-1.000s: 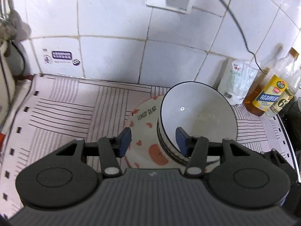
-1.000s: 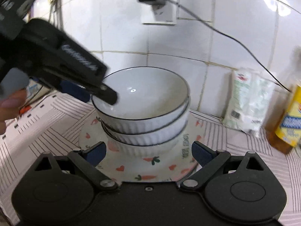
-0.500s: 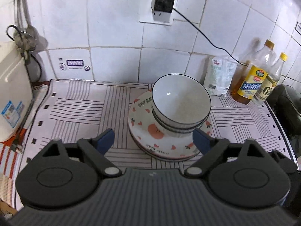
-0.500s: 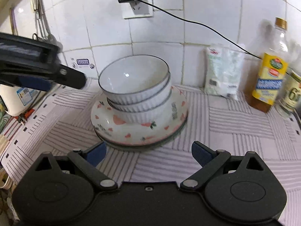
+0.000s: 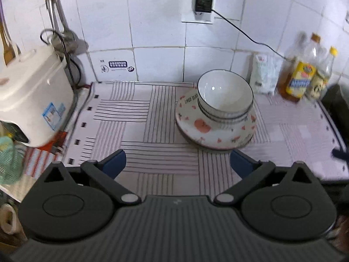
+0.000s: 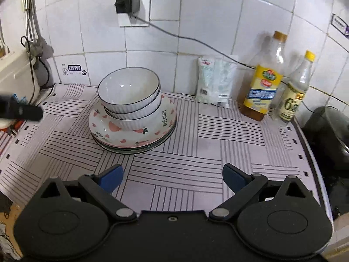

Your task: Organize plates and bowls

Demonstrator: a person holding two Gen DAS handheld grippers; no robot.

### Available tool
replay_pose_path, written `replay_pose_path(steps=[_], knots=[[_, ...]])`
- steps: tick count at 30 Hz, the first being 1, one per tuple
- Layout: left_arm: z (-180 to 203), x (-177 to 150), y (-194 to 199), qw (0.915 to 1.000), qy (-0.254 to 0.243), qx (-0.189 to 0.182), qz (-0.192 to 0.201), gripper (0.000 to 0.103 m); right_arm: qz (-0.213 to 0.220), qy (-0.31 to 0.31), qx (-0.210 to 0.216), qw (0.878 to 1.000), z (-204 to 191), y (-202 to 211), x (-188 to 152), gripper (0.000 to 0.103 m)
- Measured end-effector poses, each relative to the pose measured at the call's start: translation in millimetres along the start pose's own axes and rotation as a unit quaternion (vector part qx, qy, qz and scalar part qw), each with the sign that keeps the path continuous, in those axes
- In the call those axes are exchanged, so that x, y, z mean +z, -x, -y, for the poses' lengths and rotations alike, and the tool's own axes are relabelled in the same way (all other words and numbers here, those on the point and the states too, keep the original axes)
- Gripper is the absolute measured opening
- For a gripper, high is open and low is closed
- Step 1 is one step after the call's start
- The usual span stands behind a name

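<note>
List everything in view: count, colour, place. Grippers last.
bowls: three, white with dark rims, nested on the plates
plates: stacked, top one white with pink hearts, mid-mat
mat: one, white with black stripes, on the counter
bottles: two, yellow labels, right by the wall
bag: one, white, against the wall
rice cooker: one, white, left
plug: one, black, wall socket
left gripper: black, blue pads, opening, empty
right gripper: same, open, empty
</note>
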State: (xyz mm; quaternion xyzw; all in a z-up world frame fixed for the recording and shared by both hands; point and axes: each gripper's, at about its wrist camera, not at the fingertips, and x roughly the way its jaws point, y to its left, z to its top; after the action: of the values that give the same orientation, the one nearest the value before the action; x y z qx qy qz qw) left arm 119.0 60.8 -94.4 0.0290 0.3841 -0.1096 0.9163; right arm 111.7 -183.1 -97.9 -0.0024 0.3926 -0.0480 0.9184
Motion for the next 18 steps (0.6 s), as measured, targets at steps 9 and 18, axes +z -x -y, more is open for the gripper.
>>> replay_pose_path(steps=[9,18], knots=[[6,-13,58,0.9989,-0.047,-0.001,0.002,0.103,-0.004,-0.025,-0.012,1.000,3,67,4,0.099],[12,-17,86,0.9996,-0.025,0.003,0.012,0.103,0.015,-0.039,-0.035,0.999,-1,106,2,0.100]])
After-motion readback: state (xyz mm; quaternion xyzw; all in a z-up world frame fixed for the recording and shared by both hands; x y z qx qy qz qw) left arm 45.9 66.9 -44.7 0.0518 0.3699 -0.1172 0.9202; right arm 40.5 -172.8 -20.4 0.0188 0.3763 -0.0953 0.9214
